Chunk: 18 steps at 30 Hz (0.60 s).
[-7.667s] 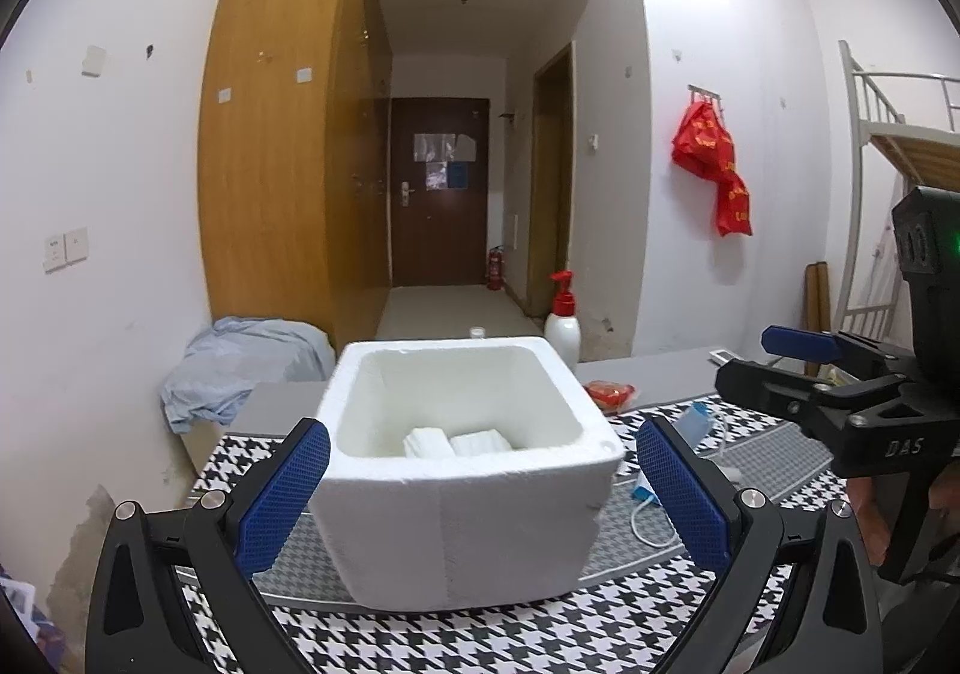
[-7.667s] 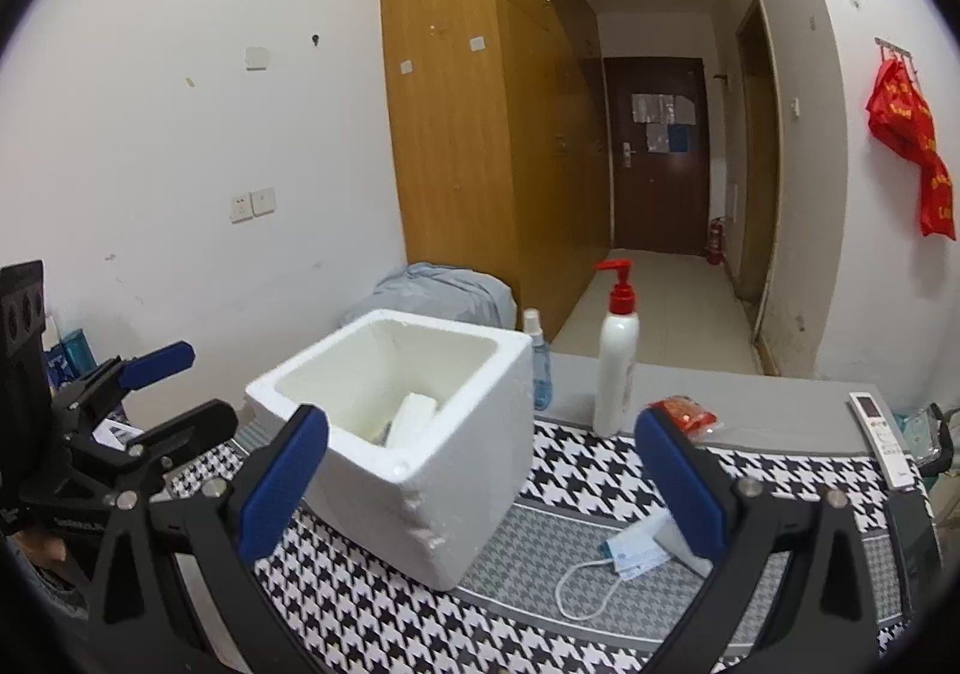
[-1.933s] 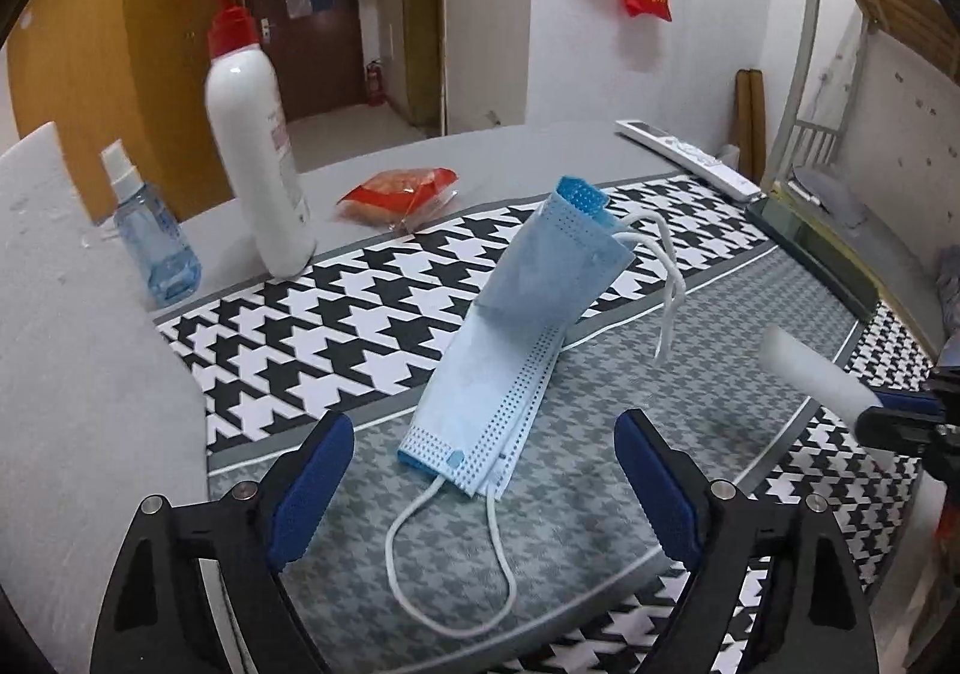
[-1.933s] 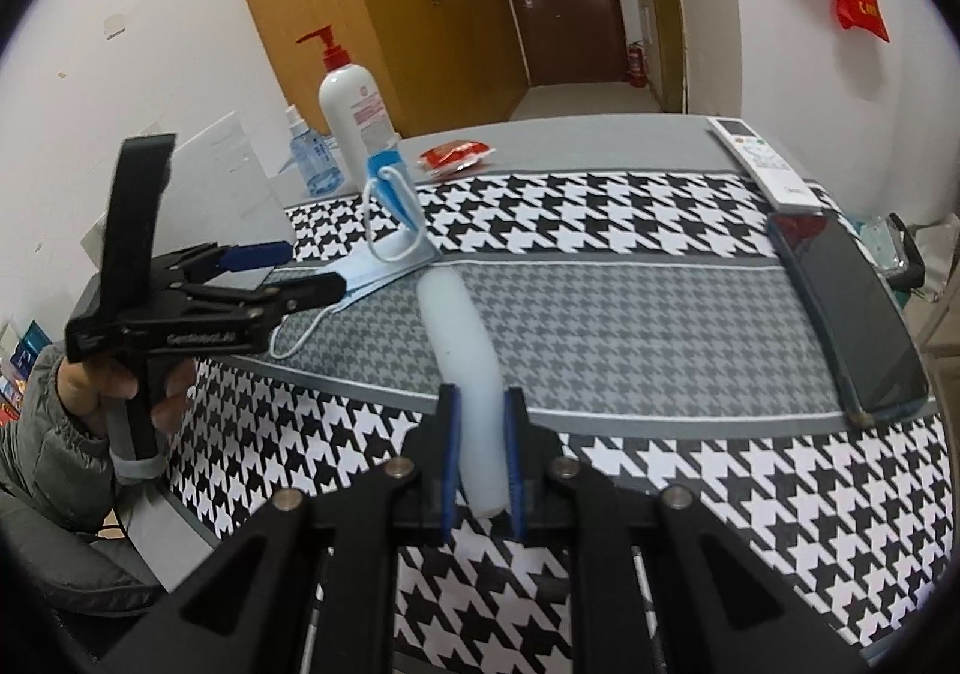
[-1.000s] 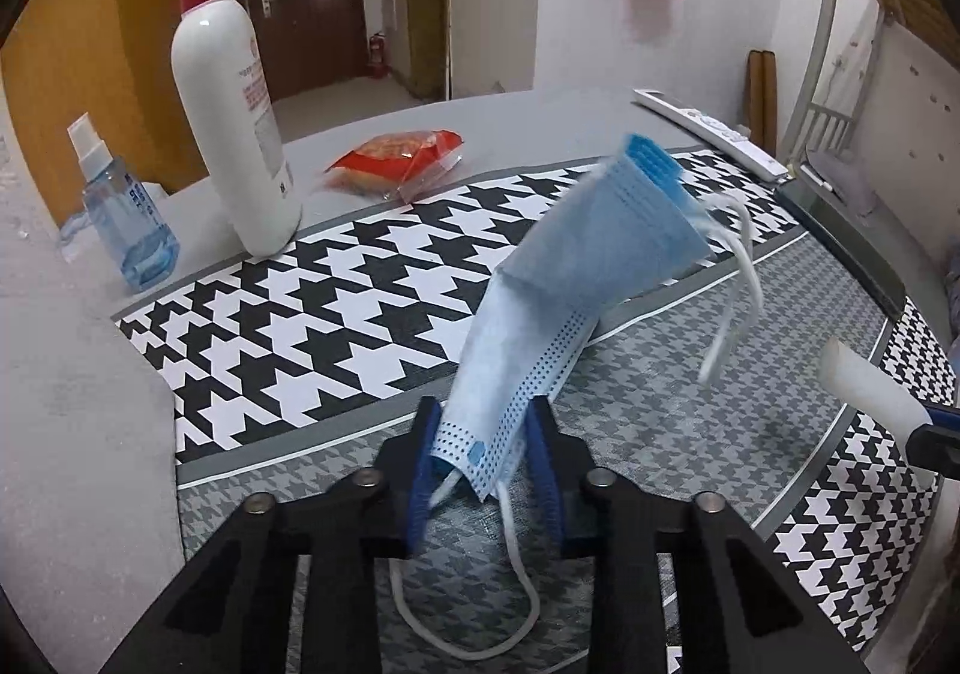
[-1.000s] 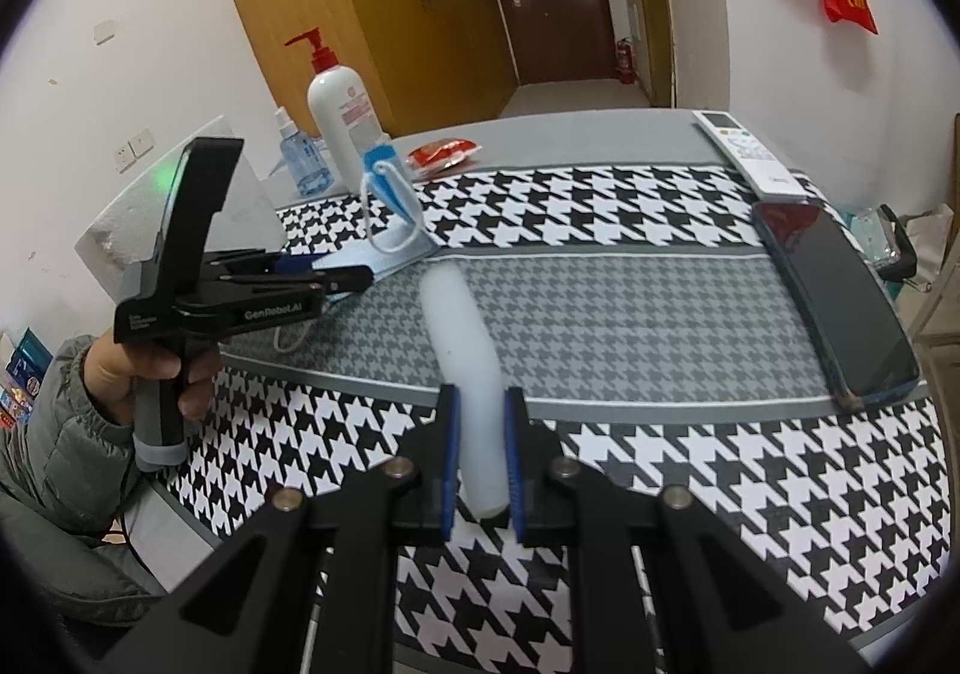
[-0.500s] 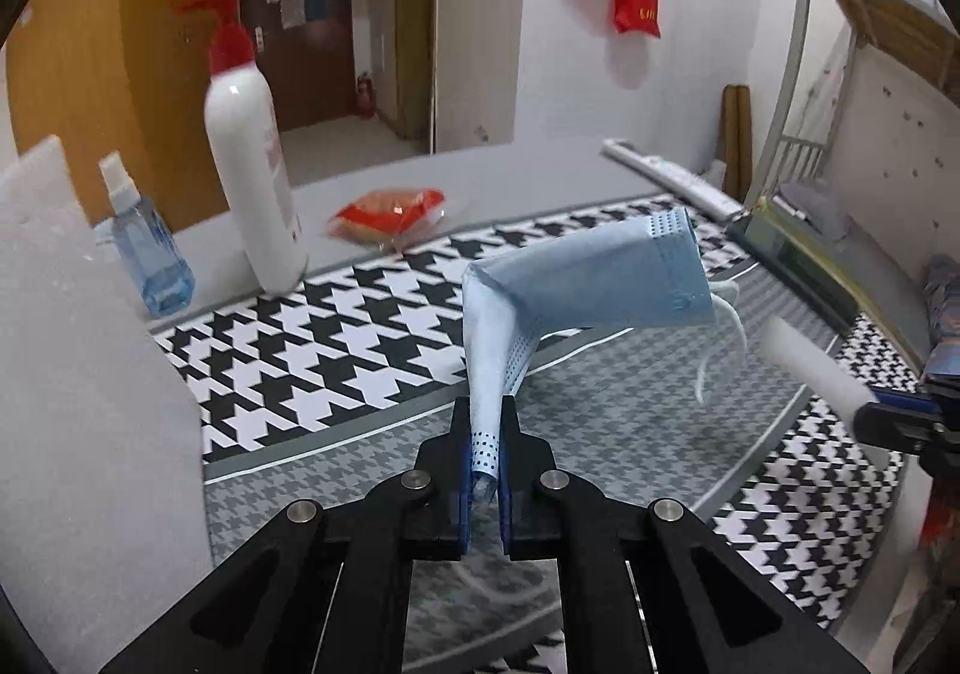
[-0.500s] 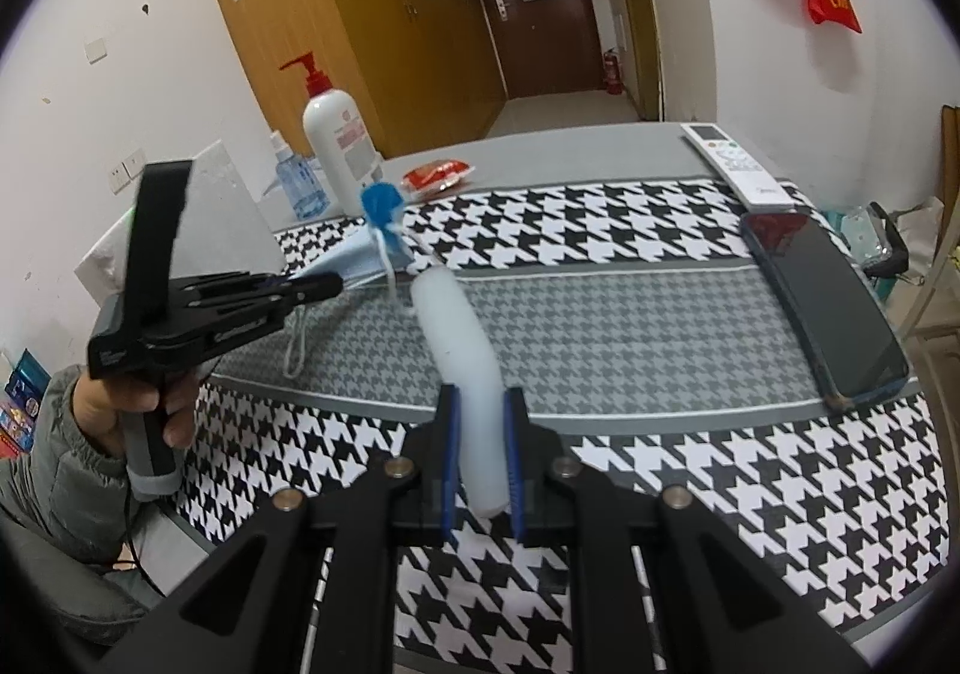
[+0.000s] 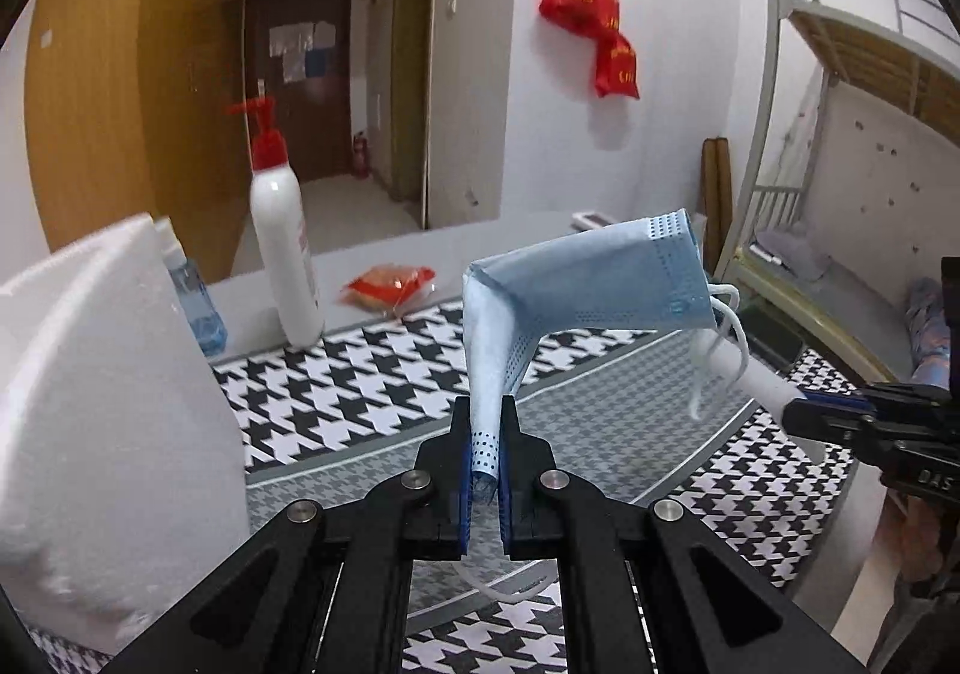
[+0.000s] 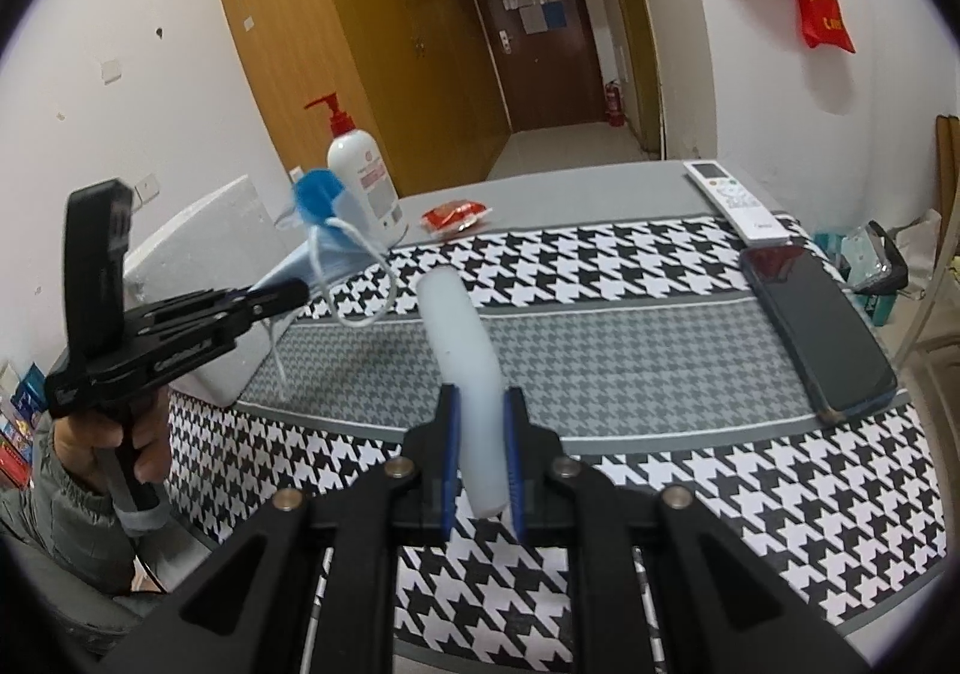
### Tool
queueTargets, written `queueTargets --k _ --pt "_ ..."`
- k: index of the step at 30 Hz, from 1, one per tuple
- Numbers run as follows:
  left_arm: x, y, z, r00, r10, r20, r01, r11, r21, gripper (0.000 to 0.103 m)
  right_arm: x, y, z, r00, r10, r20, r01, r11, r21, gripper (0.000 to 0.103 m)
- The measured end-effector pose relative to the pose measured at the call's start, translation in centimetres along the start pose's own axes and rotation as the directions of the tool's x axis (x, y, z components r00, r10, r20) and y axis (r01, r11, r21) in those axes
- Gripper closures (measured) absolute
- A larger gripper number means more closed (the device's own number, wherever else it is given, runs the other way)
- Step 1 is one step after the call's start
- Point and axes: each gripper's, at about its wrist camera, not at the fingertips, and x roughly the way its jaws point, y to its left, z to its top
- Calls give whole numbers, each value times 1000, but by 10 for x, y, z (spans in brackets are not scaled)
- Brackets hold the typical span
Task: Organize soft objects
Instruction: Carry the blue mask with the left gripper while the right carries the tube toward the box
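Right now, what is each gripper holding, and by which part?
The left gripper pinches the mask by one short end, lifted off the table. The right gripper clamps the white foam tube near its close end.

Ahead and to the left of the left tongs a white pump bottle (image 9: pixel 282 248) with a red head stands upright on the grey table (image 10: pixel 576 194), with a small blue spray bottle (image 9: pixel 192 296) just beside it on its left and a red snack packet (image 9: pixel 387 281) lying near it on its right. To the right of the right tongs a dark phone (image 10: pixel 816 326) lies flat on the houndstooth cloth (image 10: pixel 660 350), and a white remote control (image 10: pixel 735 200) lies just beyond it. A red bag (image 9: pixel 594 32) hangs on the far wall.
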Motion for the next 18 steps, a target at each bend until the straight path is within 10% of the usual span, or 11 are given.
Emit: queueTargets --k 18 --pt "-75 12 8 990 -12 143 11 1000 12 96 -14 31 15 996 14 87 -10 999 -42 87"
